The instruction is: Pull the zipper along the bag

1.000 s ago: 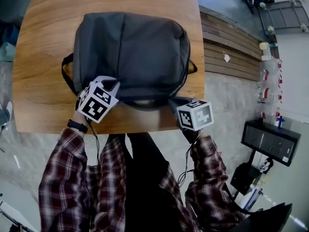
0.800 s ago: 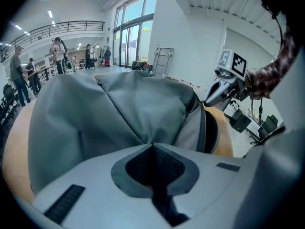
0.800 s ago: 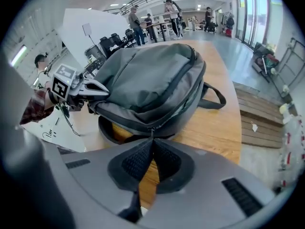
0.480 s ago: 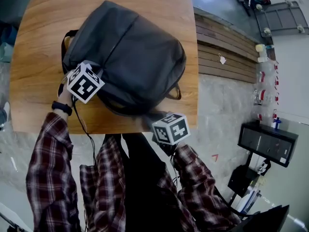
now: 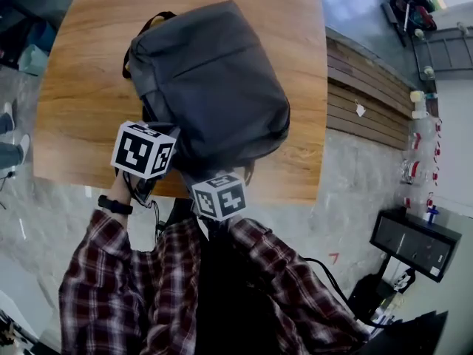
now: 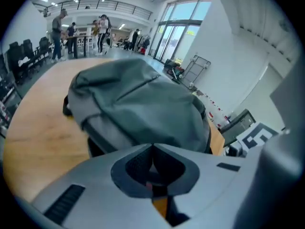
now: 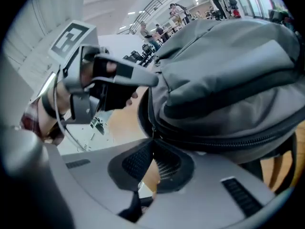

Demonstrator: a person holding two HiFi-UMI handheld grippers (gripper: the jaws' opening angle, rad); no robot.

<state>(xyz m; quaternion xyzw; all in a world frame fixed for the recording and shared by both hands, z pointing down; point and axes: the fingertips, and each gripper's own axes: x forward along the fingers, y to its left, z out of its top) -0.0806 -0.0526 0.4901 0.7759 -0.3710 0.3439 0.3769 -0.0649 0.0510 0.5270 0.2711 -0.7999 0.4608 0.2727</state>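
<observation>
- Right gripper point(image 7: 152, 142): jaws clenched on the zipper pull point(image 7: 152, 129) of the grey backpack point(image 7: 228, 66) directly ahead.
- Left gripper point(image 6: 152, 148): jaws pressed together, nothing visible between them; backpack just beyond its tips.

The bag point(image 5: 211, 80) fills the middle of the table point(image 5: 77, 109). We see bare wood on its left and right to pass over. At the near edge, our left gripper point(image 6: 152, 147) and right gripper point(image 7: 152, 140) crowd close together.
</observation>
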